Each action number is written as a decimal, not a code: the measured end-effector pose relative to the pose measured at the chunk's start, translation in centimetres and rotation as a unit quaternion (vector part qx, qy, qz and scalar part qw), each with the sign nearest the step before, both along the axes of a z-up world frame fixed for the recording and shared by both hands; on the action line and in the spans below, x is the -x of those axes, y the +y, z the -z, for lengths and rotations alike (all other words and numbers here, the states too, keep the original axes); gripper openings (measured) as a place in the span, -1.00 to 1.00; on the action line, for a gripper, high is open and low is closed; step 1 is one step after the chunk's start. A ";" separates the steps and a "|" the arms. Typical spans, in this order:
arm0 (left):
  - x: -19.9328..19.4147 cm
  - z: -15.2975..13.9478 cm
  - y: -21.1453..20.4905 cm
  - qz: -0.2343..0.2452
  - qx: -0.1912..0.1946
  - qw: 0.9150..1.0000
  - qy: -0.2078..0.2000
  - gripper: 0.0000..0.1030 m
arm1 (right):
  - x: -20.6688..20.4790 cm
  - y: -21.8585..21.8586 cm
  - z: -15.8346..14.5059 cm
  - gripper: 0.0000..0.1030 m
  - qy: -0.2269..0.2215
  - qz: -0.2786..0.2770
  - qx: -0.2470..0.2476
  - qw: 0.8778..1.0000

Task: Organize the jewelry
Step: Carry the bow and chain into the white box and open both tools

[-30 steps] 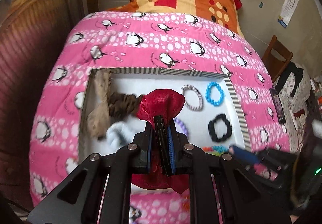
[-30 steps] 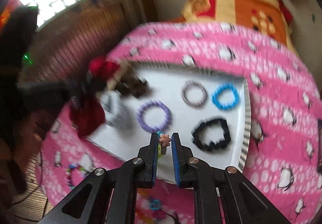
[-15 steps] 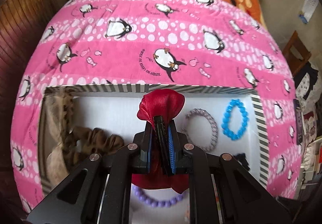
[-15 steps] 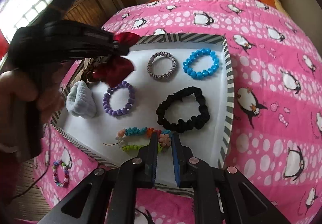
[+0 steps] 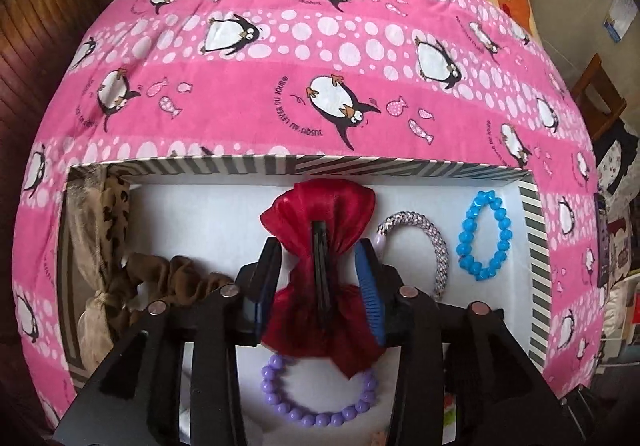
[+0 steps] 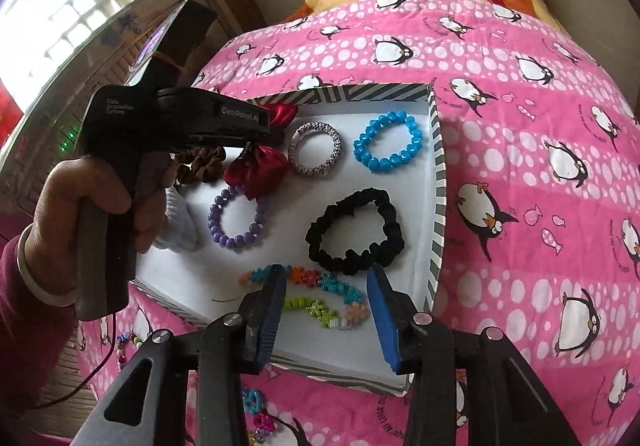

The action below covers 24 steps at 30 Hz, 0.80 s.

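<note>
Pink penguin bedding (image 6: pixel 520 173) holds a striped box (image 6: pixel 438 181) nearly full of bracelets, both hand-held grippers opening, left (image 5: pixel 319 270) over the red bow (image 5: pixel 320 213), right (image 6: pixel 326 300) over the flower bracelet (image 6: pixel 320 294), a few beads still outside.

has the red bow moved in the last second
Yes. The red bow has come right and down into the striped box, from over its left edge to the white floor between the brown scrunchie and silver bracelet.
</note>
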<state>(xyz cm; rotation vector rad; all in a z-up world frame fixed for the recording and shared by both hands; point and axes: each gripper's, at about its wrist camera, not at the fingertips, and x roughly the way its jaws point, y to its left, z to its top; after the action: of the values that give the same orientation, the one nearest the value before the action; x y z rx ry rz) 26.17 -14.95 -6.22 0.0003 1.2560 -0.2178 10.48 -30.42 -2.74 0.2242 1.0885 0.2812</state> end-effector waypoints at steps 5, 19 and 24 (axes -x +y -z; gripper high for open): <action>1.7 -2.0 1.5 -0.007 0.015 1.000 -0.011 -0.02 | 0.5 0.1 -0.3 -0.22 -0.002 0.004 0.000 1.000; 10.0 -5.8 3.7 0.004 -0.012 0.997 -0.080 -0.02 | 3.1 2.0 -1.4 -0.22 -0.016 0.004 0.012 1.000; 12.3 -6.1 4.5 0.001 -0.015 0.996 -0.089 -0.02 | 4.3 2.9 -1.6 -0.22 -0.018 0.003 0.022 1.000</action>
<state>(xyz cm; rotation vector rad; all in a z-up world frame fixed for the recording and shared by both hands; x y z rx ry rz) 13.85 -10.45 -0.14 0.0466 1.0815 -0.1956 6.19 -27.55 -1.10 0.1814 1.0565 0.2549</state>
